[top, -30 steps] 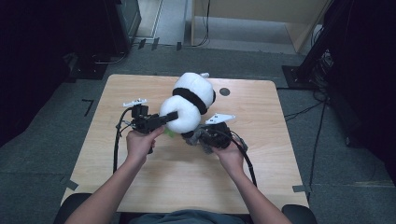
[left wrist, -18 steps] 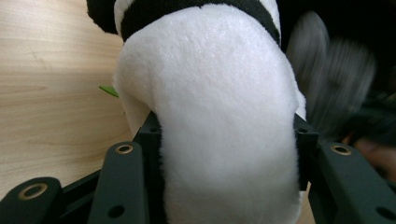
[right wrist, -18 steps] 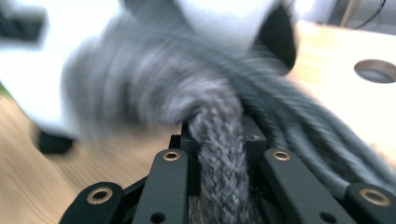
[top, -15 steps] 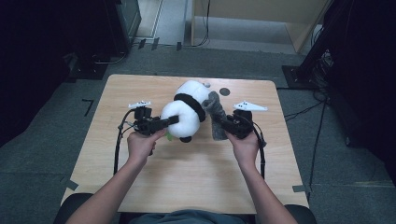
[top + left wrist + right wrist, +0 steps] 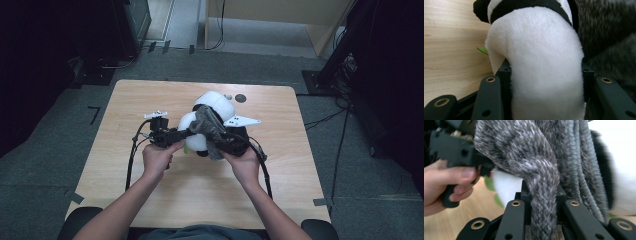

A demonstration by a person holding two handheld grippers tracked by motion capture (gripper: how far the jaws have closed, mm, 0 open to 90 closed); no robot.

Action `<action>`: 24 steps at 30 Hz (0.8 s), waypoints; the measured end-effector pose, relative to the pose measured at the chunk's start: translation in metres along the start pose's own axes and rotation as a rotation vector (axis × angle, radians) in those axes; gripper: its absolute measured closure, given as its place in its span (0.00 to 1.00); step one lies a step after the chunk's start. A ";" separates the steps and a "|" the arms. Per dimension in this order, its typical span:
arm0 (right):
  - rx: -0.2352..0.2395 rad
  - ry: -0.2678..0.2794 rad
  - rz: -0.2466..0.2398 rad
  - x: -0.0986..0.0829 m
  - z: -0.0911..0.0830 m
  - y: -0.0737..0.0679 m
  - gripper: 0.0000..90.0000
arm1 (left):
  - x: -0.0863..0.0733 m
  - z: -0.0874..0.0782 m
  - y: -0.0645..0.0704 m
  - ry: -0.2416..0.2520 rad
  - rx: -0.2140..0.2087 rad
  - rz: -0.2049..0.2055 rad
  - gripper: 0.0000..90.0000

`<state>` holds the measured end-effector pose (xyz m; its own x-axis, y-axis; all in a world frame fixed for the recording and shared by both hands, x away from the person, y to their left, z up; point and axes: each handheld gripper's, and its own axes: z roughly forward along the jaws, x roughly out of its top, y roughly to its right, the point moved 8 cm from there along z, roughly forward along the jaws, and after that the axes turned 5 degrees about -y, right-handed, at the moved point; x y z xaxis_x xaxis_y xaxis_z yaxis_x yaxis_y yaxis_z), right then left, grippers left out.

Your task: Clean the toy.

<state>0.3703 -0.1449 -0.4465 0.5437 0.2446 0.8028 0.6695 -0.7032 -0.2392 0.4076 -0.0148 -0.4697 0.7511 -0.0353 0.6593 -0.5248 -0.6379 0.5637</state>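
Grey knit scarf [image 5: 209, 131] pinched in right gripper [image 5: 226, 145], draped over panda plush [image 5: 207, 120] mid-table [image 5: 150, 200]; left gripper [image 5: 184, 135] clamps plush body [image 5: 544, 70]; risk: scarf slips off round plush if pulled sideways.

Grey knitted cloth [image 5: 210, 131] over plush panda [image 5: 212, 107], between both grippers.

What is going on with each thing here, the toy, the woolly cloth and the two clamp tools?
Panda plush: lying on the table, white body pinched.
Grey knitted scarf: draped over the panda, one fold pinched.
Left gripper: shut on the panda plush.
Right gripper: shut on the scarf.
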 end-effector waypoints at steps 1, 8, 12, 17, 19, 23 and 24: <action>0.010 -0.006 -0.014 -0.002 0.004 -0.006 0.88 | 0.000 0.000 0.000 -0.002 0.003 0.000 0.54; 0.054 -0.029 -0.074 -0.010 0.019 -0.030 0.88 | 0.001 -0.002 -0.002 0.012 0.003 -0.014 0.54; 0.069 -0.011 -0.102 -0.008 0.020 -0.036 0.88 | 0.004 -0.005 0.000 0.036 -0.003 -0.027 0.54; 0.071 -0.009 -0.175 -0.015 0.026 -0.043 0.88 | 0.005 -0.007 -0.003 0.036 -0.015 -0.059 0.54; 0.057 -0.028 -0.225 -0.019 0.030 -0.046 0.88 | 0.007 -0.008 -0.003 0.045 -0.018 -0.067 0.54; 0.052 -0.071 -0.265 -0.028 0.038 -0.050 0.88 | 0.010 -0.011 -0.002 0.059 -0.018 -0.067 0.54; 0.054 -0.071 -0.267 -0.029 0.038 -0.049 0.88 | 0.010 -0.012 -0.002 0.058 -0.019 -0.066 0.54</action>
<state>0.3411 -0.0915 -0.4788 0.3769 0.4640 0.8016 0.8190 -0.5712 -0.0544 0.4117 -0.0044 -0.4584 0.7599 0.0511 0.6480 -0.4831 -0.6226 0.6156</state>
